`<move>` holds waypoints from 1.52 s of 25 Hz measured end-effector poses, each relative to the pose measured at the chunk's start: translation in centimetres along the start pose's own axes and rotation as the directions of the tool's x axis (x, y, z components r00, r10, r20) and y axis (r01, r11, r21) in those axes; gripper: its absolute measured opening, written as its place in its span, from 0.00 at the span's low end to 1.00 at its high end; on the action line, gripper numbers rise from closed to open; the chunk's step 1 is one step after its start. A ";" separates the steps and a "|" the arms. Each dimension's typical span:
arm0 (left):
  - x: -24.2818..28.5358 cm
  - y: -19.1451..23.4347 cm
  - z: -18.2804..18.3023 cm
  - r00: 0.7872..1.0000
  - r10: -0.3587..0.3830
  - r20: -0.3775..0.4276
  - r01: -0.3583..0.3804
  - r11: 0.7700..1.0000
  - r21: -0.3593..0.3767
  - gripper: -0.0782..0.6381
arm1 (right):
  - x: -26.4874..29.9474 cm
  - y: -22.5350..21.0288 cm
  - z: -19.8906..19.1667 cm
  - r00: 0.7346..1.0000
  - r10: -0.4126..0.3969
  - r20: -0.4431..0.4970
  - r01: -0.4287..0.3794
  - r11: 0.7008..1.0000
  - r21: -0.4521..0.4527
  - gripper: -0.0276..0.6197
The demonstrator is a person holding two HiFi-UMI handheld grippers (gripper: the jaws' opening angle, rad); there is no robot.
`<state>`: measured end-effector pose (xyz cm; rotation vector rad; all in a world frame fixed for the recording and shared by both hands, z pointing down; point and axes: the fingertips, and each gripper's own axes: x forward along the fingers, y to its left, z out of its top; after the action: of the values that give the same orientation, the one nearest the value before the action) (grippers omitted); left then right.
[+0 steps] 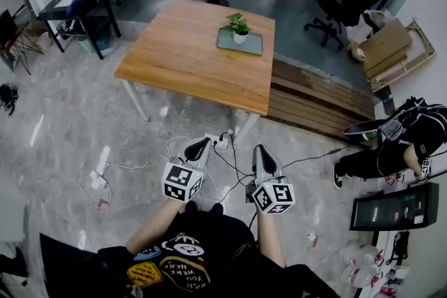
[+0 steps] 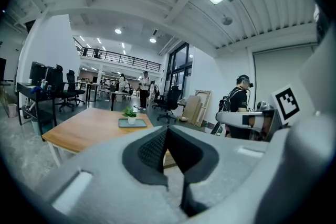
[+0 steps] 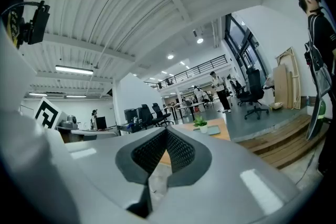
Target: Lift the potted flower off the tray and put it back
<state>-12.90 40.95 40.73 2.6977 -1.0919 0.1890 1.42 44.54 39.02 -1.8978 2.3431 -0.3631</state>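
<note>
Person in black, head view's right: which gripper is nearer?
Right. The right gripper is on the side of the person in black; the left gripper lies beyond it, farther away.

1. Potted flower [image 3: 200, 123]: too small in the right gripper view for leaf detail
2. The left gripper [image 2: 167, 134] hides the near right part of the counter [image 2: 84, 131]
3. A person [image 1: 391, 143] is cut by the head view's right edge

Potted flower [image 1: 239, 27] upright on its tray [image 1: 252, 46]
A small leafy green plant in a white pot stands on the left half of a flat grey rectangular tray, which lies near the far right corner of the wooden surface [image 1: 185, 56].
</note>
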 end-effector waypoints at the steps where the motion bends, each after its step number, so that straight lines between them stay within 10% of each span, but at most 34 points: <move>1: -0.2 0.4 -0.1 1.000 0.000 0.000 0.000 1.000 0.000 0.11 | 0.1 0.1 -0.1 1.000 -0.006 -0.004 0.006 1.000 -0.002 0.04; 14: 2.1 5.0 -1.4 0.999 -0.020 -0.035 0.019 0.999 -0.028 0.11 | 3.9 -0.6 -1.9 0.997 -0.058 -0.047 0.059 0.998 0.009 0.04; 38: 28.9 15.0 4.2 0.993 0.087 -0.076 -0.088 0.996 -0.016 0.11 | 28.5 -18.4 0.0 0.987 0.080 -0.140 -0.069 0.994 0.087 0.04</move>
<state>-2.55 10.08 44.86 2.6054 -1.1844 0.2911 12.71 13.20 45.56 -1.7976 2.4386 -0.5980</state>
